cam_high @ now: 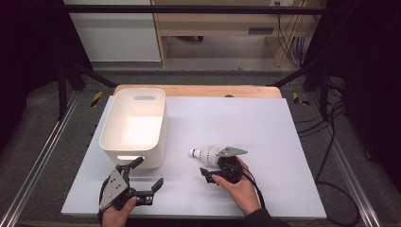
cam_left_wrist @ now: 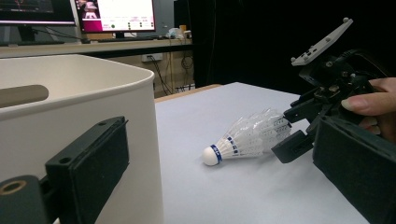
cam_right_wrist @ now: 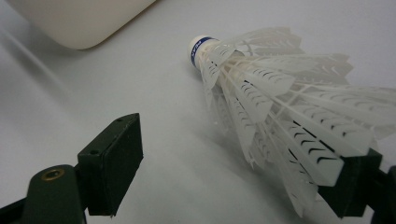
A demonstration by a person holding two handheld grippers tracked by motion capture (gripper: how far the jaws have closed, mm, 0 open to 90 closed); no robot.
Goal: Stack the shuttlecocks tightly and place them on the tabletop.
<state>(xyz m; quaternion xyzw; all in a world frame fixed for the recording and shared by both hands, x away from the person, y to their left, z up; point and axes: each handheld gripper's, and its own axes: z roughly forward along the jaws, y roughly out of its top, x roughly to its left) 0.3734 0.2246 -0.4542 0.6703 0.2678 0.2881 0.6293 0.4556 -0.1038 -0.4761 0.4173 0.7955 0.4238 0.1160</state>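
on white table [cam_high: 265, 123] | one white feathered shuttlecock [cam_high: 204, 152] | one white plastic bin [cam_high: 135, 125] | right gripper [cam_high: 206, 174] jaws wide around shuttlecock skirt, not clamped | left gripper [cam_high: 147, 177] agape, empty

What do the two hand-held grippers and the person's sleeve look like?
Both are black, each with two flat rectangular jaws. The left hand-held gripper and the right hand-held gripper each carry a grey three-cornered plate with small studs. A black cable trails from the right one. The sleeve is dark.

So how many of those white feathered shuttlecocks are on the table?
1. The white feathered shuttlecock with a blue-banded cork lies on its side on the white table sheet, right of the white plastic bin, its feathers between the right gripper's open jaws.
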